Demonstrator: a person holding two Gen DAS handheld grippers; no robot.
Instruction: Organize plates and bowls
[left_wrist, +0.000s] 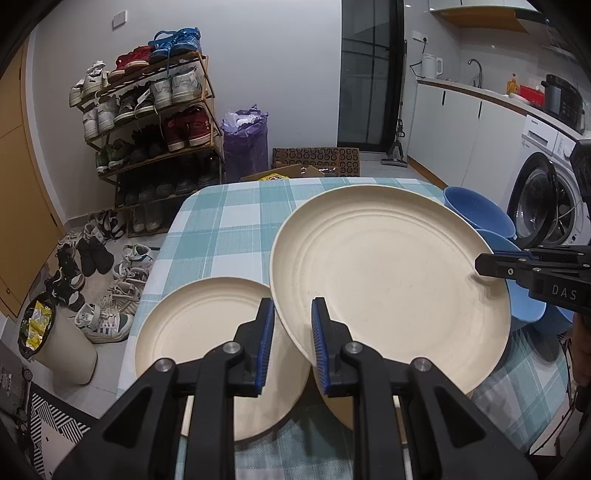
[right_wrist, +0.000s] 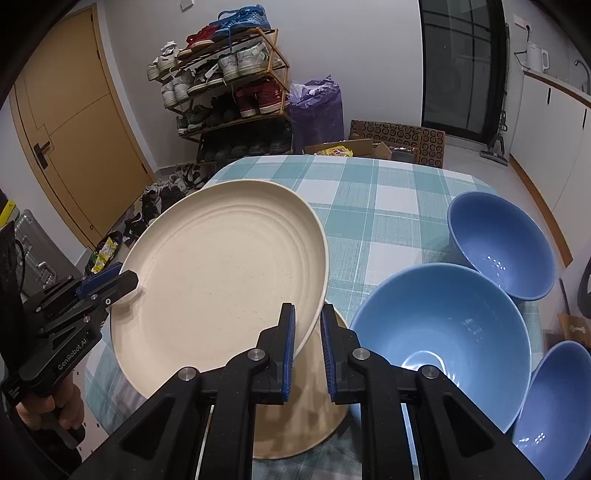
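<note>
A large cream plate (left_wrist: 388, 273) hangs tilted above the checked tablecloth (left_wrist: 221, 229), held by both rims. My left gripper (left_wrist: 293, 307) is shut on its near left rim, and my right gripper (left_wrist: 484, 264) pinches the opposite rim. The right wrist view shows the same plate (right_wrist: 221, 280), with my right gripper (right_wrist: 307, 311) shut on its edge and my left gripper (right_wrist: 129, 282) at the far side. A second cream plate (left_wrist: 207, 350) lies on the table at the left. Another cream plate (right_wrist: 303, 421) lies under the lifted one. Three blue bowls (right_wrist: 443, 343) (right_wrist: 502, 243) (right_wrist: 557, 406) stand to the right.
A shoe rack (left_wrist: 147, 122) and loose shoes (left_wrist: 92, 266) stand beyond the table's left edge. A bin (left_wrist: 62, 343) sits on the floor near the table corner. A washing machine (left_wrist: 546, 206) and kitchen counter (left_wrist: 480, 96) are at the right. A hand (right_wrist: 48, 402) grips the left tool.
</note>
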